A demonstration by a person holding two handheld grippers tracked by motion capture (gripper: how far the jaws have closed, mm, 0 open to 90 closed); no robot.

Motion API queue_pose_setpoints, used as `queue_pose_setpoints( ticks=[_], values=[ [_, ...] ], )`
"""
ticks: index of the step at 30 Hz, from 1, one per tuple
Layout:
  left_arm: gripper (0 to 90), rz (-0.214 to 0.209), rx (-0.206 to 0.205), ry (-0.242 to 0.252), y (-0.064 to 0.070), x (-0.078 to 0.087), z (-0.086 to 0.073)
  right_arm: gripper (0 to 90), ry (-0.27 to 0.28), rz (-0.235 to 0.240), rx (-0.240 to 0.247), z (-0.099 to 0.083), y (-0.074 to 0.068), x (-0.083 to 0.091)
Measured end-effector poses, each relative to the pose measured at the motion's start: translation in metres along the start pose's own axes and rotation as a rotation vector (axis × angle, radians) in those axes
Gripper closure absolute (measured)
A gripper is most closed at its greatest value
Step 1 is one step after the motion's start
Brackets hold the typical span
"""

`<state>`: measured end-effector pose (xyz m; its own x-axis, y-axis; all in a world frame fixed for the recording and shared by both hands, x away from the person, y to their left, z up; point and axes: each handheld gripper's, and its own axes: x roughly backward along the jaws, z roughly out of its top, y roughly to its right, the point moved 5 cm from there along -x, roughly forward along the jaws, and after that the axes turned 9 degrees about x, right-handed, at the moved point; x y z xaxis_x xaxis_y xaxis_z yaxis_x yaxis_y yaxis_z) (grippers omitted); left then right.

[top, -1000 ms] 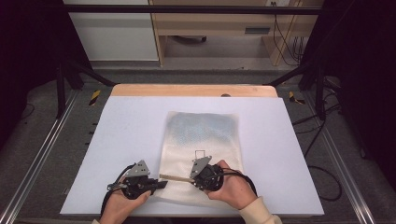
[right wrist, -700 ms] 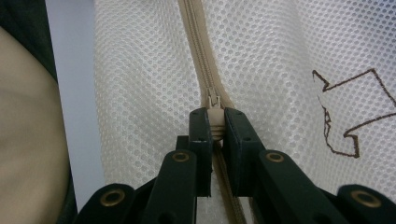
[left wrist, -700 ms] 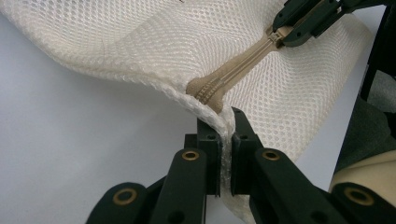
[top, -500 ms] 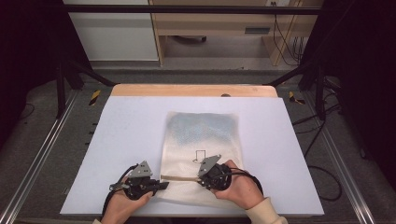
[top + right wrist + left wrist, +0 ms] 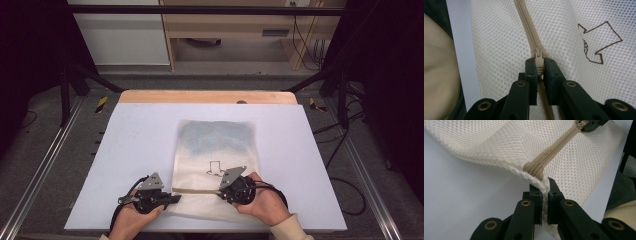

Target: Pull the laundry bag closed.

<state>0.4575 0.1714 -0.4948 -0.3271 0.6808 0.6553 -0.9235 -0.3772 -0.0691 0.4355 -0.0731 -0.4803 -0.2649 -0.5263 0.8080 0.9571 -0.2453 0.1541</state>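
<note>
A cream mesh laundry bag [image 5: 216, 150] lies flat on the white table, with a tan zipper [image 5: 197, 190] running across its near end and a drawn arrow [image 5: 216, 168] on top. My left gripper [image 5: 172, 199] is shut on the bag's corner seam [image 5: 541, 185] at the zipper's left end. My right gripper [image 5: 221, 192] is shut on the zipper pull [image 5: 538, 58], partway along the tan zipper [image 5: 529, 27]. The arrow mark [image 5: 599, 41] lies just right of it. The right gripper's jaws also show far off in the left gripper view, at the zipper's other end [image 5: 591, 124].
The white table top [image 5: 135, 135] extends on all sides of the bag, with a wooden strip [image 5: 205, 97] along its far edge. Metal rails run down both sides. Shelving and cables stand beyond the table. A sleeve [image 5: 439, 75] fills the left of the right gripper view.
My right gripper has slid to the right along the zipper with the pull, away from the left gripper. The left gripper has held its place on the corner.
</note>
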Motion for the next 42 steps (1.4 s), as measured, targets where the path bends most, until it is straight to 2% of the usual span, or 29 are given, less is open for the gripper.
queue_pose_setpoints(
  ticks=[42],
  values=[
    [85.2, -0.007, 0.0, 0.022, 0.003, -0.002, 0.002, 82.2, 0.042, -0.068, -0.103, -0.036, 0.005, 0.029]
  ],
)
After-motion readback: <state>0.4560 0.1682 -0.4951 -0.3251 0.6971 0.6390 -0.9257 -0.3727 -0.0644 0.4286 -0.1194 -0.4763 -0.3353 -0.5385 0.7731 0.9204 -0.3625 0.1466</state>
